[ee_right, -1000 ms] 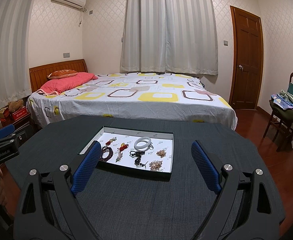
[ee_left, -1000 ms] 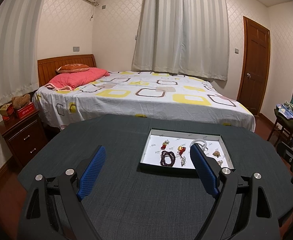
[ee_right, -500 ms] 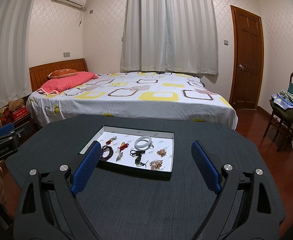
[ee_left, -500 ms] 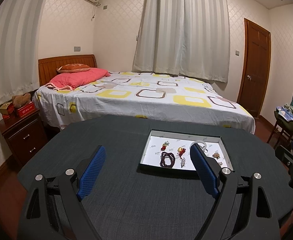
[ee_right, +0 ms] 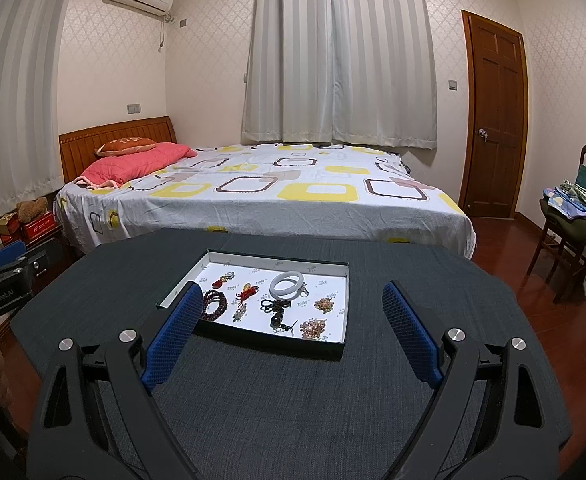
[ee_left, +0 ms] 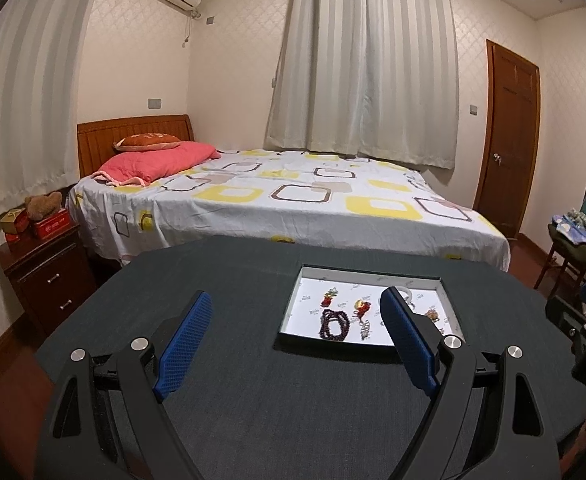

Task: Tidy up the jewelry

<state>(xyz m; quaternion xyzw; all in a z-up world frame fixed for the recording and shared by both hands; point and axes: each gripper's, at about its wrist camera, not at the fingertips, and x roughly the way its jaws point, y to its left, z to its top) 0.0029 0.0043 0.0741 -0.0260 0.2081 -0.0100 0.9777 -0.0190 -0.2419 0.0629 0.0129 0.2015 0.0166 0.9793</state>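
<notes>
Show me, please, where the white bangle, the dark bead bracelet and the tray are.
white bangle [ee_right: 287, 283]: right wrist view, on its near rim.
dark bead bracelet [ee_right: 214, 306]: right wrist view, on the beads.
tray [ee_right: 277, 258]: right wrist view, on the far wall.

My shallow white-lined tray [ee_right: 335, 304] flat on the dark cloth, a white bangle [ee_right: 287, 283] at its far middle, dark red bead strand [ee_right: 214, 306] coiled near left, red knotted charms [ee_right: 246, 291] beside it, black cord piece [ee_right: 275, 309] at centre, two amber bead clusters [ee_right: 314, 327] near right, all lying apart.
</notes>
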